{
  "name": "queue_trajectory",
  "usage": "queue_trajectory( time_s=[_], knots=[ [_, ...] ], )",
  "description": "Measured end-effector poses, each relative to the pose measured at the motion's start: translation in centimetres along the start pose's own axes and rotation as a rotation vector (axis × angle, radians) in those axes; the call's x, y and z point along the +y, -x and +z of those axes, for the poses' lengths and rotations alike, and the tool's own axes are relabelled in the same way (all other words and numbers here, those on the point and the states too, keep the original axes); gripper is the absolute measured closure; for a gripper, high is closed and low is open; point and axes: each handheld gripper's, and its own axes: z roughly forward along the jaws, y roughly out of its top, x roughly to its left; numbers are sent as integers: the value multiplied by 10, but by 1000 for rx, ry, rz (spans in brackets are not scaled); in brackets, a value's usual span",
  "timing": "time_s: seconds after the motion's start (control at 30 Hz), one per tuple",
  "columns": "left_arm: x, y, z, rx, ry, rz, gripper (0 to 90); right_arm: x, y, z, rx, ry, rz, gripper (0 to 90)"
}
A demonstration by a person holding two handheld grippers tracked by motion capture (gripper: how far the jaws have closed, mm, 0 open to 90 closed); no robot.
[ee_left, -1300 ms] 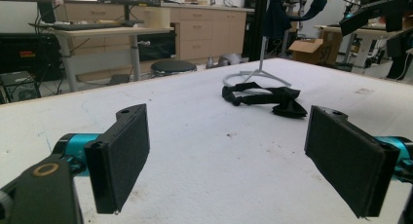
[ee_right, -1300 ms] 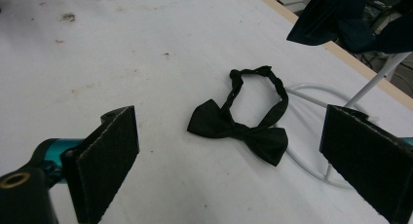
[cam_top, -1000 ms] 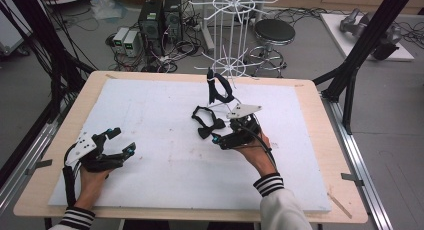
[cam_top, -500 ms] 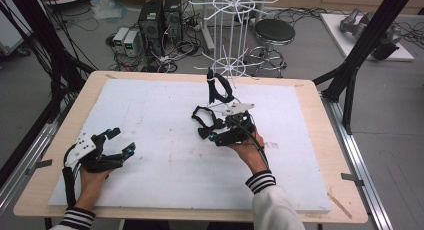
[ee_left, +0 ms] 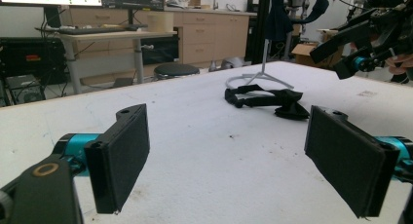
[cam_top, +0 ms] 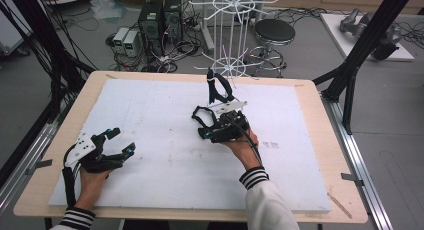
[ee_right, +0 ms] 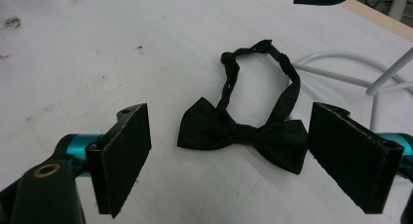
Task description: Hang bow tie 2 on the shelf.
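The left gripper is held low over the near left part of the white worktop, its jaws spread wide with nothing between them. In the left gripper view, bare worktop is seen between the two black pads, and the black bow tie is seen lying well ahead of them, towards the right, with the right gripper raised above and beyond it.

The right gripper is held by a hand in a striped cuff nearer the middle of the worktop. Its jaws are also wide apart and are clamped on nothing. In the right gripper view the bow tie is seen lying flat on the worktop just ahead of the jaws and between their lines, untouched by either pad. The bow's wings are spread left and right, and the neck strap is looped away from the gripper, beyond the bow.

Just past the strap, the curved white wire base of a stand is seen. In the high view this white wire rack is shown standing at the far edge of the worktop, beyond the right gripper, with a dark item hung on its lower part. Beyond the worktop, a black stool and computer cases are seen on the floor.
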Motion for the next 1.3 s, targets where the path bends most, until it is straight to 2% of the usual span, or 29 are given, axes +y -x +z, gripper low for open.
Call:
queue_trajectory(
  time_s=[0.13, 0.4, 0.53, 1.0, 1.3],
  knots=[
    [0, 0, 0, 0, 0, -1, 170, 0, 2, 4, -20, -10, -7, 155],
    [0, 0, 0, 0, 1, 1, 170, 0, 3, 13, -22, -34, -13, 151],
    [0, 0, 0, 0, 0, 1, 170, -1, 2, 17, -24, -59, 6, 142],
    [0, 0, 0, -2, -1, 4, 170, -4, 4, 34, -43, -108, 10, 121],
    [0, 0, -1, 1, 3, 4, 170, -5, 6, 41, -63, -128, 16, 171]
  ],
)
